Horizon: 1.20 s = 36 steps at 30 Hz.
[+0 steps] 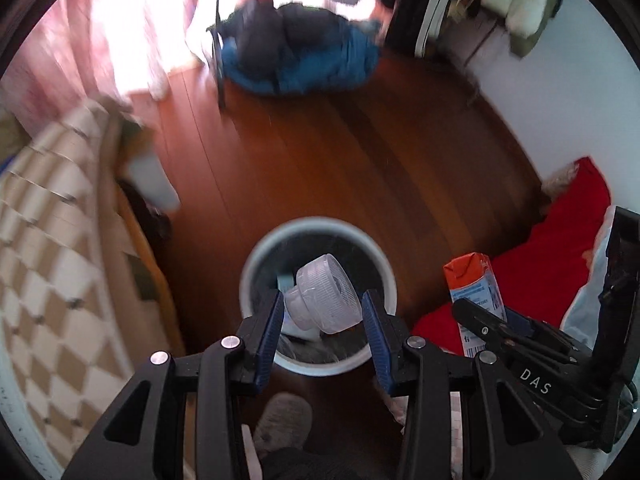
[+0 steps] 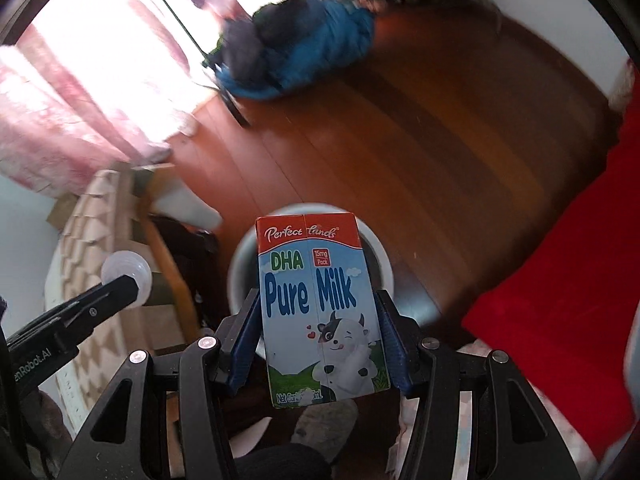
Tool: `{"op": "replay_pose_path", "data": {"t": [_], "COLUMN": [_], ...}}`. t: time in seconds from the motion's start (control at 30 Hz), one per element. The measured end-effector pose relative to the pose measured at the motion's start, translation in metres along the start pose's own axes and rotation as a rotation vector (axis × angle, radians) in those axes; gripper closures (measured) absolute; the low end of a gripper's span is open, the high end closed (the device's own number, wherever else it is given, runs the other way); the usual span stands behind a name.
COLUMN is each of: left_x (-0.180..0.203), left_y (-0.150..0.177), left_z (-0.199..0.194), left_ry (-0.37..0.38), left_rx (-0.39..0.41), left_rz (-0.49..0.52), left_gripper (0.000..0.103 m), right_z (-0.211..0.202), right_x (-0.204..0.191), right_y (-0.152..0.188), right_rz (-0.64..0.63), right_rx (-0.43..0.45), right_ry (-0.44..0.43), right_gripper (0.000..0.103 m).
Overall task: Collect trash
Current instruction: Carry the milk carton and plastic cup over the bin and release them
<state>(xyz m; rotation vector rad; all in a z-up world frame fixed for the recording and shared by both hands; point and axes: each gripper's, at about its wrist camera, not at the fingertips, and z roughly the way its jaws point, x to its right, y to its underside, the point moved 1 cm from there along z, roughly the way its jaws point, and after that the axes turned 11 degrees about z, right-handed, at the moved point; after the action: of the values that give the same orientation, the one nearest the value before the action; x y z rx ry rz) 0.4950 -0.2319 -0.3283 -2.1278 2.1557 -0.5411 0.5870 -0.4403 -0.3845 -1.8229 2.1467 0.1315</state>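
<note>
Left hand-held gripper (image 1: 323, 312) is clamping a clear plastic cup (image 1: 320, 296) above the white bin (image 1: 256, 256). Right hand-held gripper (image 2: 318, 336) is gripping a milk carton (image 2: 320, 312) over the same bin. Risk: both releasing together, items colliding, one bouncing onto the wooden floor (image 1: 320, 152).

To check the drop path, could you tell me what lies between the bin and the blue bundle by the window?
Only bare wooden floor lies between the bin and the blue bundle; both views show it.
</note>
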Motion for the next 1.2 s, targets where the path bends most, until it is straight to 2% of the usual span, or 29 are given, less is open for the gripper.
{"op": "replay_pose_path", "data": {"t": [0.13,0.23,0.27,0.33,0.37,0.4,0.43,0.5,0.53,0.57,0.6,0.7,0.83,1.03,1.2], "left_x": [-0.005,-0.016,-0.018,-0.026,-0.029,-0.03,-0.034,-0.038,-0.04,-0.041,-0.041,-0.04,-0.037,-0.023,-0.004], "left_y": [-0.006,-0.01,-0.01,-0.008,-0.007,-0.004,0.0,0.005,0.007,0.008,0.012,0.022,0.032,0.048,0.054], "left_z": [0.054,0.08,0.084,0.092,0.093,0.093,0.092,0.091,0.087,0.083,0.08,0.065,0.041,-0.004,-0.05], "left_ry": [0.06,0.082,0.082,0.067,0.06,0.052,0.043,0.013,-0.009,-0.027,-0.04,-0.091,-0.151,-0.179,-0.172], "left_rx": [-0.115,-0.174,-0.185,-0.206,-0.209,-0.214,-0.219,-0.227,-0.225,-0.223,-0.219,-0.199,-0.165,-0.112,-0.064], "left_rz": [-0.025,-0.065,-0.069,-0.091,-0.099,-0.105,-0.109,-0.107,-0.103,-0.099,-0.097,-0.089,-0.072,-0.053,-0.027], "left_gripper": [0.065,0.064,0.06,0.022,0.016,0.015,0.015,0.014,0.007,0.002,0.001,0.001,0.001,0.001,0.001], "right_z": [0.05,0.08,0.088,0.101,0.107,0.114,0.119,0.12,0.119,0.117,0.113,0.102,0.067,0.003,-0.051], "right_x": [0.023,0.028,0.027,0.03,0.029,0.028,0.028,0.028,0.024,0.023,0.023,0.019,0.011,0.001,-0.005], "right_y": [-0.008,-0.013,-0.015,-0.02,-0.023,-0.024,-0.024,-0.022,-0.02,-0.018,-0.014,-0.008,0.008,0.032,0.045], "right_rz": [0.056,0.08,0.086,0.106,0.11,0.12,0.134,0.135,0.13,0.125,0.119,0.087,0.0,-0.06,-0.065], "right_rx": [-0.078,-0.121,-0.13,-0.136,-0.147,-0.163,-0.174,-0.179,-0.177,-0.175,-0.177,-0.166,-0.127,-0.089,-0.067], "right_ry": [0.004,-0.006,-0.017,-0.017,-0.026,-0.035,-0.042,-0.067,-0.057,-0.05,-0.044,0.015,0.108,0.121,0.081], "right_gripper": [0.046,0.046,0.046,0.045,0.043,0.033,0.018,0.015,0.013,0.01,0.001,0.0,0.0,0.0,0.0]}}
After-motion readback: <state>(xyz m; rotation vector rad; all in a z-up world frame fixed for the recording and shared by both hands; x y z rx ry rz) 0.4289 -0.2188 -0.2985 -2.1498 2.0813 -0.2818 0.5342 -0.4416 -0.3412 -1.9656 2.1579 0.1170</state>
